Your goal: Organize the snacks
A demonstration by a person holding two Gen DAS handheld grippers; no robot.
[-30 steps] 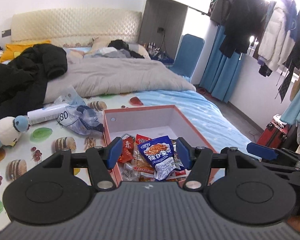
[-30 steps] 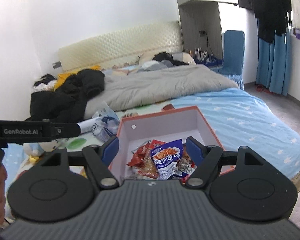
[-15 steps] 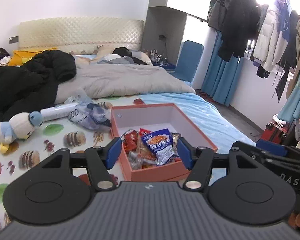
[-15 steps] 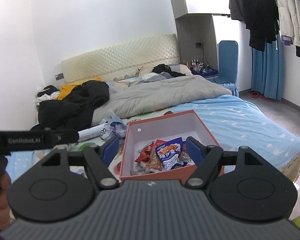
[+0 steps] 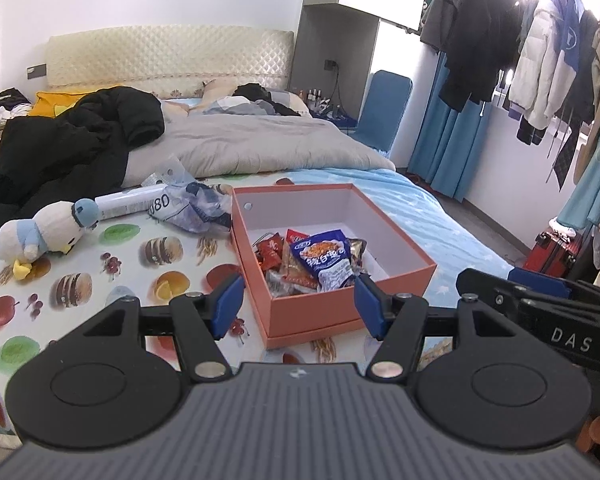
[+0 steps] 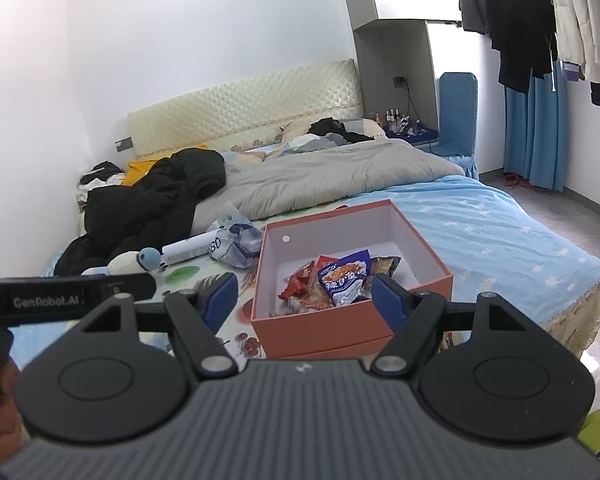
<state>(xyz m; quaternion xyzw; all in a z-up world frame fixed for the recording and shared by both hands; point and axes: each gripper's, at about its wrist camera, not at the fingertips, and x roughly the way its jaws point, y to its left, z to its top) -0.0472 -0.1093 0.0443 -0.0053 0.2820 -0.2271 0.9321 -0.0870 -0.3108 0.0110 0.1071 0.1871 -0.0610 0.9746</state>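
The right gripper [image 6: 301, 296] hangs short of an orange box [image 6: 352, 328] on the bed [image 6: 500, 236], its blue fingers [image 6: 388, 300] spread with nothing between them. Snack packets [image 6: 332, 280] lie heaped in the box, a blue packet [image 6: 346, 280] uppermost. Left of the box lie a crumpled plastic bag [image 6: 236, 244], a plush toy [image 6: 132, 262] and a black coat [image 6: 152, 200].

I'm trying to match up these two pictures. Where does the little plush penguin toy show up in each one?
Left wrist view: the plush penguin lies at the left edge on the fruit-print sheet, left of the orange box.
Right wrist view: the plush penguin lies left of centre, partly behind the other gripper's black bar.
Shared landmark: the orange box, with the blue snack packet inside.
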